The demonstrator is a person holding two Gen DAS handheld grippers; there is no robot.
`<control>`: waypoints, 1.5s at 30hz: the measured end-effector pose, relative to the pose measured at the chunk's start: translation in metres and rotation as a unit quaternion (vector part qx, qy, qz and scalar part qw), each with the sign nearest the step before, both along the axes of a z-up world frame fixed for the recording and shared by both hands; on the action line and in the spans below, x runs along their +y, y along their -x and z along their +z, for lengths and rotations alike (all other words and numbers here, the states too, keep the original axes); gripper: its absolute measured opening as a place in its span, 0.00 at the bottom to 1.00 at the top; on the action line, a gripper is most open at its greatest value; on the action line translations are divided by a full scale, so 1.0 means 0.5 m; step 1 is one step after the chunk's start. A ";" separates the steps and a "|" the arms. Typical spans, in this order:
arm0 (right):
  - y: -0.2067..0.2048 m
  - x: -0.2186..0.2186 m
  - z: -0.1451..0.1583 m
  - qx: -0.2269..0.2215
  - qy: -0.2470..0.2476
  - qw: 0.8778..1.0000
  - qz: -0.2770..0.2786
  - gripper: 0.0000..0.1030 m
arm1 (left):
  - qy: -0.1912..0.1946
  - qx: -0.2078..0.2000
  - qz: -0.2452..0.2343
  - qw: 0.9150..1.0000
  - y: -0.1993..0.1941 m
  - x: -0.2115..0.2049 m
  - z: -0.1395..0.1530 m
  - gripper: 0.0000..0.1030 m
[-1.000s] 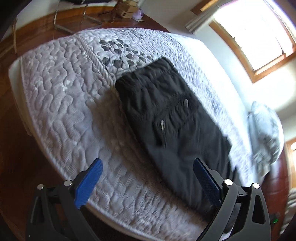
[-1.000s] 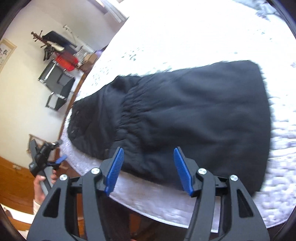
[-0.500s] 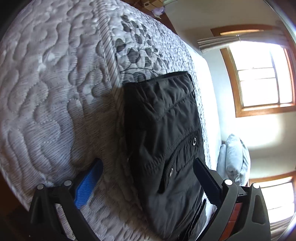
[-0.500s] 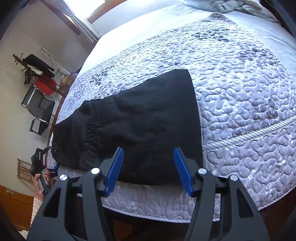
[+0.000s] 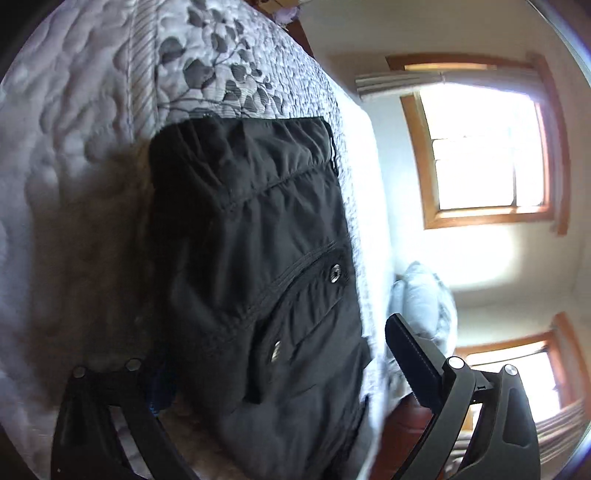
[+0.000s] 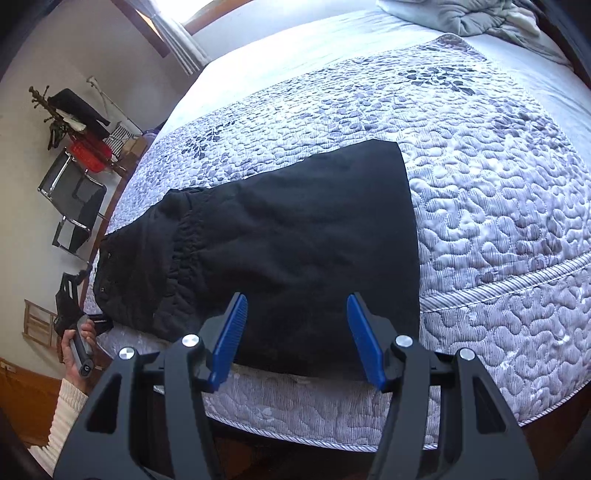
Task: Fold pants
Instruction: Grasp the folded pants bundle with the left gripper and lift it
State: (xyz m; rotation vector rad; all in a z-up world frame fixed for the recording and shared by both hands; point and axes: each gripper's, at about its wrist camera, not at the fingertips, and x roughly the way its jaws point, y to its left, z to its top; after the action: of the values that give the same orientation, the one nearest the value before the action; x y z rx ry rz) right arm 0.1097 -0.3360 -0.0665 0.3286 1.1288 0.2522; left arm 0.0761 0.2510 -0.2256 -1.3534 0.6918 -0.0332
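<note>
Two grippers gape, gripping nothing | left gripper [image 5: 280, 373] now closer, straddling the black pants' [image 6: 295, 240] snap-pocket end | right gripper [image 6: 295, 332] at near hem | pants folded on quilted bedspread [image 6: 498, 221] | no readable writing

Bare quilt [image 6: 498, 229] right of pants [image 6: 295, 240]; pillow [image 6: 465, 14] far.

one pants [image 6: 295, 236], two hand-held grippers [image 6: 297, 336], one quilt [image 6: 498, 206]
</note>
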 end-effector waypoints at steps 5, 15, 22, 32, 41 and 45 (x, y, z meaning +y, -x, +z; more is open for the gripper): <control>0.000 -0.021 0.000 0.000 -0.003 1.000 -0.015 0.56 | 0.056 -0.021 0.037 0.998 0.000 0.004 -0.023 0.96; 0.009 -0.074 -0.028 0.019 0.000 0.998 -0.055 0.56 | 0.057 0.053 0.056 0.995 -0.001 -0.018 -0.056 0.38; 0.016 -0.083 -0.039 0.027 -0.001 0.998 -0.064 0.56 | 0.045 0.027 0.054 0.997 0.002 -0.034 -0.046 0.17; 0.029 -0.118 -0.037 0.026 -0.013 0.995 -0.091 0.56 | 0.037 -0.013 0.058 0.998 -0.014 -0.070 -0.016 0.12; 0.043 -0.138 -0.038 0.025 -0.021 0.994 -0.107 0.57 | -0.017 -0.046 0.029 0.998 -0.069 -0.108 0.082 0.12; 0.047 -0.149 -0.039 0.023 -0.026 0.993 -0.113 0.57 | -0.041 -0.069 0.012 0.997 -0.095 -0.134 0.136 0.12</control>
State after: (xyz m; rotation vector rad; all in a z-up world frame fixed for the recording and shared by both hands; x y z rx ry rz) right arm 0.0863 -0.4105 -0.0858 0.5081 1.1207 0.0741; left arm 0.1237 0.1841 -0.1576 -1.2686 0.5544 -0.0784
